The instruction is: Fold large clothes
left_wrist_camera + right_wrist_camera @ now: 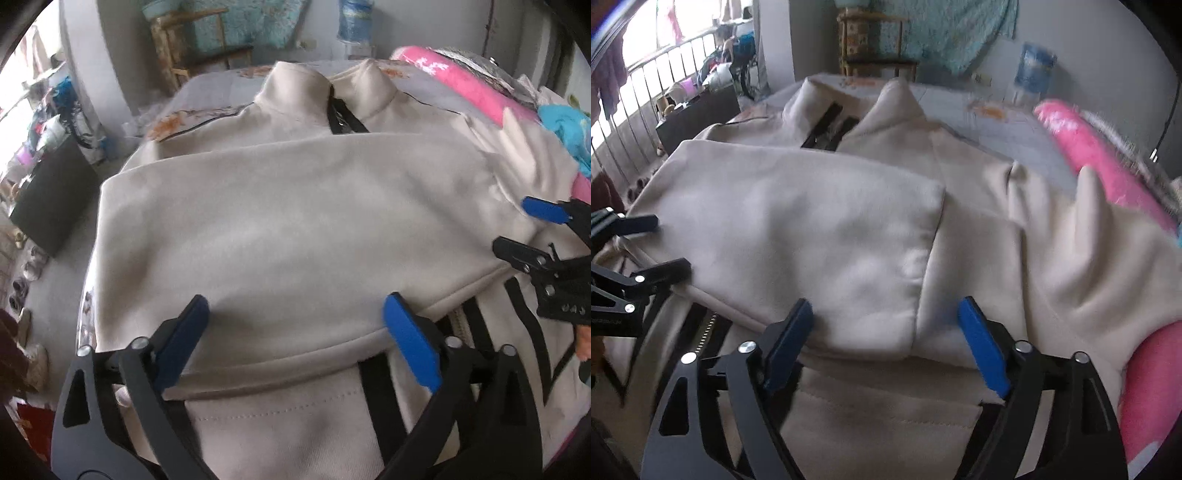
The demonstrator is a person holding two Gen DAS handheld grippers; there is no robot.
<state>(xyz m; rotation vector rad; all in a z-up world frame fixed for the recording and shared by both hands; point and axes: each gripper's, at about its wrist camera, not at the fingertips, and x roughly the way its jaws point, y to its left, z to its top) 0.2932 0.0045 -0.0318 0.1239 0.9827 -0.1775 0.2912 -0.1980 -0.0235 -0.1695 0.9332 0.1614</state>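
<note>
Right now I have both tools poised over the cream jacket (pixel 288 221), which lies spread on the bed (pixel 1004 136), its folded sleeve across the chest. My left hand-held gripper (pixel 295 336) stands with jaws wide apart over the folded edge, clamped on nothing. My right hand-held gripper (pixel 886 343) is likewise spread and empty above the sleeve cuff (pixel 916 280). I judge the risk to be pinching only the top layer, so the thick, soft fleece slides and the fold falls open. Further right, the loose sleeve is bunched against the fuzzy pink blanket (pixel 1108 166).
</note>
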